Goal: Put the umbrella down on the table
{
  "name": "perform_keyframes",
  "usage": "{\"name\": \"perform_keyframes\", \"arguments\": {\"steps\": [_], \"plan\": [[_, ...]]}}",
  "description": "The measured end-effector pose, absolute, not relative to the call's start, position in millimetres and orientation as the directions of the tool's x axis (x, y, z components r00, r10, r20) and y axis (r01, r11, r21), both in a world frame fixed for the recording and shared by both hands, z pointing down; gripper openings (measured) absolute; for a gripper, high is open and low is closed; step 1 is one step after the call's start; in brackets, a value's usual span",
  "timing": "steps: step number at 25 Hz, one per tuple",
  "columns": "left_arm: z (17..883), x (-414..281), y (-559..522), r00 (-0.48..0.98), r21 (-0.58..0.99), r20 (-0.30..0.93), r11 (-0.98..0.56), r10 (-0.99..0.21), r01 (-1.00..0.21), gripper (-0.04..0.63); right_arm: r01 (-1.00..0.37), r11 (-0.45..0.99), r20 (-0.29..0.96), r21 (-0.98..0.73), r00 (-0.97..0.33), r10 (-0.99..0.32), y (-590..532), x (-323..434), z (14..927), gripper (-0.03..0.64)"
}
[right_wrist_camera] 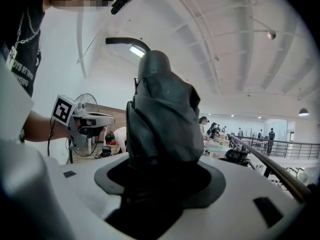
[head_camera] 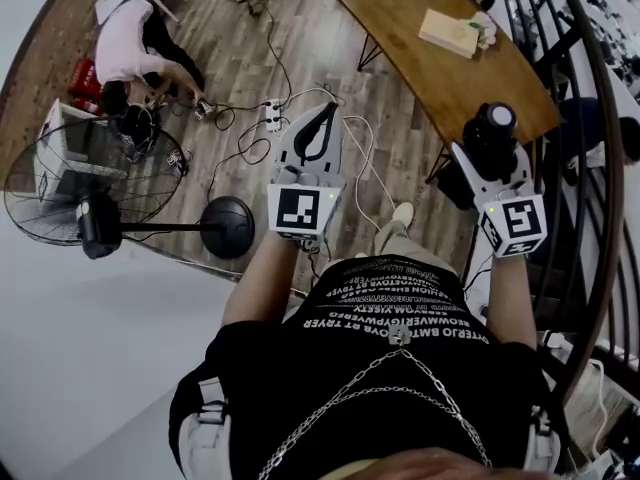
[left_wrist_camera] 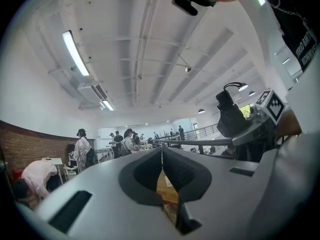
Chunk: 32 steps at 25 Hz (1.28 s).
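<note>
My right gripper [head_camera: 491, 154] is shut on a folded black umbrella [head_camera: 497, 120] and holds it upright, end on in the head view. In the right gripper view the umbrella [right_wrist_camera: 160, 119] fills the space between the jaws, its curved handle [right_wrist_camera: 127, 41] at the top. The wooden table [head_camera: 400, 18] stands ahead and a little left of that gripper. My left gripper [head_camera: 322, 116] is level over the floor, jaws shut with nothing between them; its tips [left_wrist_camera: 161, 154] meet. The left gripper view also shows the umbrella [left_wrist_camera: 231, 115] to its right.
A pale box [head_camera: 450, 32] lies on the table. A standing fan [head_camera: 85, 183] is at the left, and a person [head_camera: 135, 48] crouches beyond it. A power strip [head_camera: 272, 116] with cables lies on the wood floor. A black railing [head_camera: 592, 168] runs along the right.
</note>
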<state>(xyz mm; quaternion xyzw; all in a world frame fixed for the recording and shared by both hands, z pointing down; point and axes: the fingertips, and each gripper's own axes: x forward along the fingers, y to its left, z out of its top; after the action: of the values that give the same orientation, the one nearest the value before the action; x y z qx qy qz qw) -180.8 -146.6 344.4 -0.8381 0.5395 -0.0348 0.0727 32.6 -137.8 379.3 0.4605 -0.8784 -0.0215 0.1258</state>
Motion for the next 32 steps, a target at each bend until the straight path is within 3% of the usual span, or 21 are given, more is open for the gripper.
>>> {"name": "perform_keyframes", "arguments": {"steps": [20, 32], "plan": [[335, -87, -321, 0.420, -0.149, -0.040, -0.410, -0.907, -0.900, 0.029, -0.784, 0.600, 0.218, 0.160, -0.565, -0.796, -301, 107, 375, 0.287], [345, -59, -370, 0.415, -0.162, -0.004, -0.409, -0.910, -0.898, 0.029, -0.781, 0.612, 0.213, 0.122, -0.582, -0.785, -362, 131, 379, 0.287]]}}
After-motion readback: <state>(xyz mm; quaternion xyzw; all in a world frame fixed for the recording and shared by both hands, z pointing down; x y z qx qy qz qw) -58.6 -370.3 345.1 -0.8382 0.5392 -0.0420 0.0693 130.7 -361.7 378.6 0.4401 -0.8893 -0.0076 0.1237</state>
